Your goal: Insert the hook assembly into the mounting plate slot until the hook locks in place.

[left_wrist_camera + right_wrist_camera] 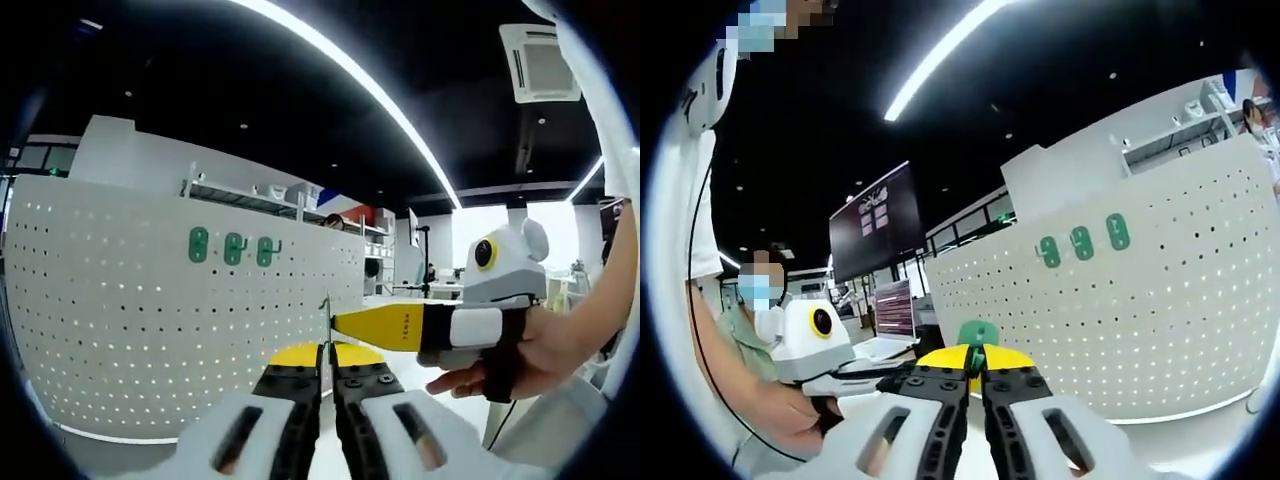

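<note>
A thin metal plate (326,318) is pinched edge-on by the left hand-held gripper (327,385). A green hook (978,336) is clamped in the right hand-held gripper (976,385). Both are judged light, stiff; edges best gripped. Pegboard (150,320) stands behind.

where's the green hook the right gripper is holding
In the right gripper view the green hook sits low and centre, pinched between the right gripper tips, short of the white pegboard.

an open-plan lab or office: dark ceiling with strip lights (360,80), perforated partition (150,320), wall screen (875,235).
</note>
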Motion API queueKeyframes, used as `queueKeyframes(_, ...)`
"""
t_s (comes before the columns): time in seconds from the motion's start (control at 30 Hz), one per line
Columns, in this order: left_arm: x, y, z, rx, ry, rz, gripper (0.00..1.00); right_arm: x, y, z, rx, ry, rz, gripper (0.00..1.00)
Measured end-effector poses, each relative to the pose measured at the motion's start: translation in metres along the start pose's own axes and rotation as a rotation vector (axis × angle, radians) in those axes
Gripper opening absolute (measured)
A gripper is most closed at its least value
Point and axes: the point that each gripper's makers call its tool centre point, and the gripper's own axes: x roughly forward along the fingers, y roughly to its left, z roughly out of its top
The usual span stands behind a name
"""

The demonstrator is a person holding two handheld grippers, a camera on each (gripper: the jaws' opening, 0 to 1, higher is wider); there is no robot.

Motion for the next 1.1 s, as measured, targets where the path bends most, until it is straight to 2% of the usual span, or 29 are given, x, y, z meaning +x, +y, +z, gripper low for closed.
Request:
queueKeyframes(0.2, 0.001, 0.000, -0.003, -0.016, 0.012, -0.009, 0.05, -0.001, 0.001, -0.001, -0.003, 0.008, -0.002, 0.01)
queueKeyframes(0.27, 0.002, -0.002, -0.012, -0.003, 0.065, -0.023, 0.09, -0.002, 0.000, 0.000, 0.000, 0.004, -0.005, 0.01)
queueKeyframes(0.3, 0.002, 0.000, -0.018, 0.026, 0.095, -0.020, 0.17, -0.002, 0.000, -0.001, 0.003, 0.007, -0.006, 0.01)
queueKeyframes(0.33, 0.004, 0.000, -0.021, 0.013, 0.106, -0.016, 0.29, -0.002, 0.000, 0.000, 0.002, 0.007, -0.006, 0.01)
queueKeyframes(0.4, 0.005, 0.002, -0.019, -0.008, 0.090, -0.008, 0.42, -0.003, -0.001, 0.000, 0.004, 0.007, -0.005, 0.01)
queueKeyframes(0.47, 0.006, 0.002, -0.025, -0.006, 0.118, -0.007, 0.55, -0.003, -0.002, 0.000, 0.006, 0.007, -0.007, 0.01)
queueKeyframes(0.53, 0.006, 0.003, -0.028, -0.005, 0.128, -0.003, 0.66, -0.003, -0.001, 0.000, 0.008, 0.007, -0.009, 0.01)
queueKeyframes(0.63, 0.005, 0.005, -0.028, -0.004, 0.125, 0.010, 0.73, -0.003, -0.001, 0.000, 0.012, 0.009, -0.007, 0.01)
queueKeyframes(0.8, 0.002, 0.011, -0.037, -0.006, 0.165, 0.033, 0.79, -0.003, 0.000, -0.002, 0.021, 0.016, -0.006, 0.01)
queueKeyframes(0.97, -0.001, 0.014, -0.037, -0.013, 0.159, 0.045, 0.79, -0.002, 0.000, -0.003, 0.019, 0.022, -0.005, 0.01)
queueKeyframes(1.0, -0.001, 0.014, -0.037, -0.012, 0.159, 0.046, 0.79, -0.001, 0.000, -0.003, 0.009, 0.025, -0.009, 0.01)
queueKeyframes(1.1, -0.001, 0.015, -0.039, -0.014, 0.165, 0.049, 0.78, -0.001, -0.003, -0.005, -0.125, 0.061, -0.031, 0.01)
